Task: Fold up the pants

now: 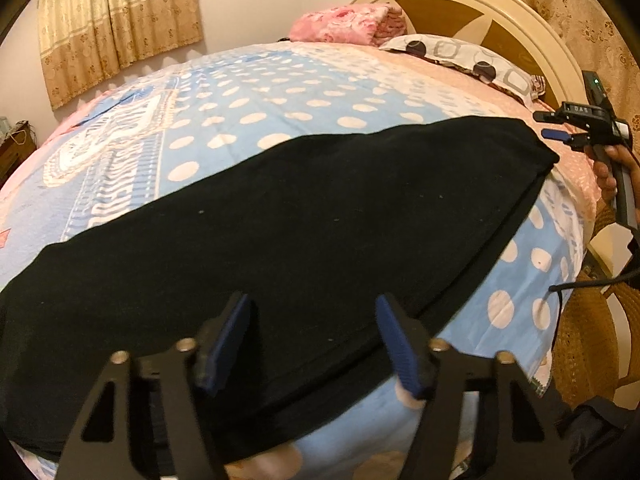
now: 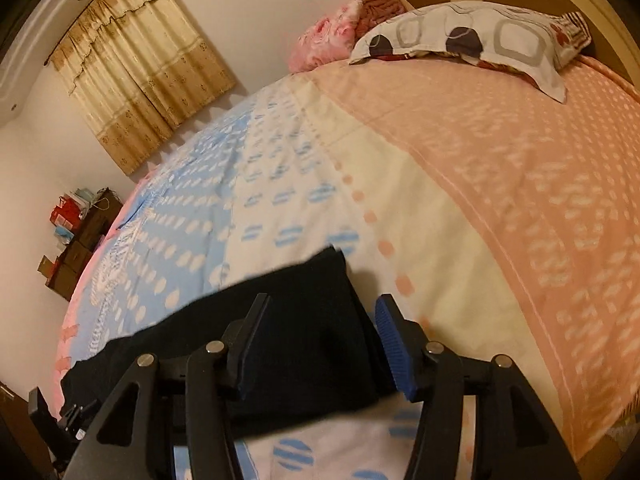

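Note:
Black pants (image 1: pixel 280 232) lie flat as a long folded band across the bed near its front edge. My left gripper (image 1: pixel 314 340) is open and empty, hovering above the pants' near edge. The right gripper (image 1: pixel 550 126) shows in the left wrist view at the far right, open, just beyond the pants' right end, held by a hand. In the right wrist view the right gripper (image 2: pixel 320 344) is open and empty above the end of the pants (image 2: pixel 304 320).
The bedspread (image 1: pixel 280 100) is blue with white dots, pink toward the headboard (image 1: pixel 480 12). A patterned pillow (image 2: pixel 472 36) and a pink blanket (image 1: pixel 344 24) lie at the head. Curtains (image 1: pixel 116 12) hang behind. A wicker chair (image 1: pixel 584 340) stands at the right; a cluttered cabinet (image 2: pixel 76 240) stands across the room.

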`<state>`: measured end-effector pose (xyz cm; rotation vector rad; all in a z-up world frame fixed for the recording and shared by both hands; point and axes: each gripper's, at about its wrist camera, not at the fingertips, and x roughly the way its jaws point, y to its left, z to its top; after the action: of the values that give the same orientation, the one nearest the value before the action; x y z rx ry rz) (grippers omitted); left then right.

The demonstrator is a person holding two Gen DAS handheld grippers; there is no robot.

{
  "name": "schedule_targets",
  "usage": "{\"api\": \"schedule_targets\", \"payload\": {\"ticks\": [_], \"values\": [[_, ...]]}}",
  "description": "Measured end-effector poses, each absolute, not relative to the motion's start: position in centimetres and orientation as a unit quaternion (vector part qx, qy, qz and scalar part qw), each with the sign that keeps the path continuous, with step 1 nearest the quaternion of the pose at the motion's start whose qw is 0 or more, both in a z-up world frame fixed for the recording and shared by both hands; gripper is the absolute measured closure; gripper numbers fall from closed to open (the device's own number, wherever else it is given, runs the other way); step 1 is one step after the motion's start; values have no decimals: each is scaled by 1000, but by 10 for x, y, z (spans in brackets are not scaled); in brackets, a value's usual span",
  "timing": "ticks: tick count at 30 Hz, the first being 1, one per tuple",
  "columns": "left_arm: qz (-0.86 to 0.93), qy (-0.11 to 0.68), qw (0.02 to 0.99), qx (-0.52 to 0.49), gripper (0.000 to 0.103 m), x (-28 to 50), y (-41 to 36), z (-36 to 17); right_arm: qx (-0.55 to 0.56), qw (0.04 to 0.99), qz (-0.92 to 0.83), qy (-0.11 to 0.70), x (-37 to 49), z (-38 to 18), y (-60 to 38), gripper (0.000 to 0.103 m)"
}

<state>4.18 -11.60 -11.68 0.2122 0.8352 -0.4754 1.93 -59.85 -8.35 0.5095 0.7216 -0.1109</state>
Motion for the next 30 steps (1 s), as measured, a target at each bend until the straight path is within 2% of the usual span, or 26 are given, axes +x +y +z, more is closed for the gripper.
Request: {"api": "schedule_targets", "payload": {"ticks": [2,4,5,6,9,15,20,25,26,27,28,29,30], "values": [[-223,400,883,100,53,43,-111,-116,245,900,-52,357,29,-87,-600,48],[-219,400,885,97,68,44,-106,-115,244,896,-42,368,39,-92,-599,68],[-217,399,885,96,72,44,-103,-114,240,895,-36,374,42,-93,-596,87],[-218,400,885,95,77,44,-101,-114,237,895,-32,376,44,-94,-594,93],[-223,403,883,89,82,44,-96,-114,220,903,-8,368,40,-89,-583,97],[-226,399,884,91,83,42,-96,-116,202,921,-2,333,23,-72,-579,98],[-225,399,885,89,83,43,-96,-116,216,939,-4,267,16,-45,-591,98],[-227,397,884,94,82,43,-97,-115,210,914,-56,342,39,-85,-606,96],[-229,397,884,95,82,43,-97,-115,207,911,-77,349,39,-92,-610,86],[-231,398,883,94,82,43,-96,-114,205,909,-99,349,38,-96,-613,70],[-232,399,882,95,82,42,-95,-113,210,910,-106,342,32,-97,-617,61],[-233,399,882,97,82,41,-95,-113,218,911,-101,335,26,-95,-619,53],[-233,397,882,98,82,40,-94,-112,225,911,-96,331,21,-93,-619,53]]}}
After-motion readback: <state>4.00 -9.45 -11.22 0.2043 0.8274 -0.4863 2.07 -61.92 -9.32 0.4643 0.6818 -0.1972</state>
